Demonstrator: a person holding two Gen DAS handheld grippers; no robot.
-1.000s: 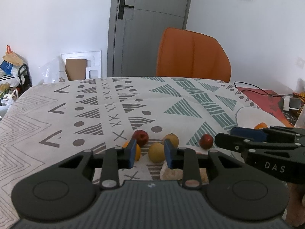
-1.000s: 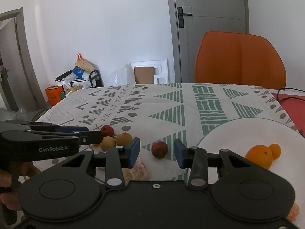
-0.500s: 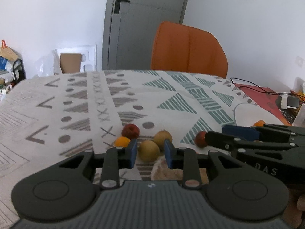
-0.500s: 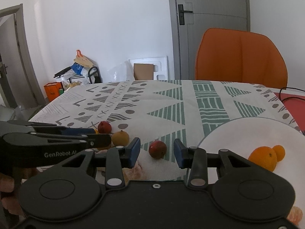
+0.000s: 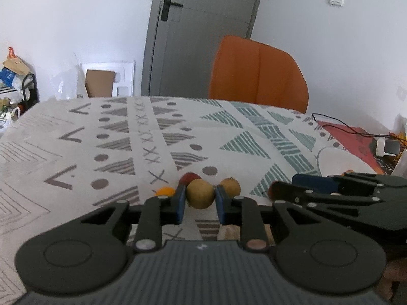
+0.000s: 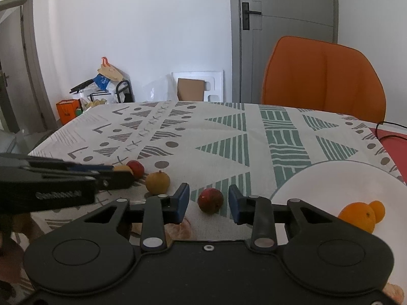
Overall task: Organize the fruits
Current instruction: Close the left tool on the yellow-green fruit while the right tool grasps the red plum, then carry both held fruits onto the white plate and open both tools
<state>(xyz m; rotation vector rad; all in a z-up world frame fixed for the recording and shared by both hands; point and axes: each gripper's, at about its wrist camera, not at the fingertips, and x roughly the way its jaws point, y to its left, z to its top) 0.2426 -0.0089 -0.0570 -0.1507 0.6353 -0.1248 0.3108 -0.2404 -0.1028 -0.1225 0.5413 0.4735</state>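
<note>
Quick count of the table: two red apples, one at the back of the cluster (image 6: pixel 135 168) and one out front on its own (image 6: pixel 210 200). Two yellow-brown round fruits, (image 5: pixel 200 193) and (image 5: pixel 230 187). Oranges come to three: a small one (image 5: pixel 165 191) on the cloth, plus a big one (image 6: pixel 357 216) and a little one (image 6: pixel 377 209) on the single white plate (image 6: pixel 330 185). Also two grippers, (image 5: pixel 198 201) and (image 6: pixel 208 202), and one orange chair (image 6: pixel 323 76).

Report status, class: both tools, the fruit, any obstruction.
Left tool open around yellow-brown fruit. Right tool open, red fruit between fingers. Nothing blocking.
</note>
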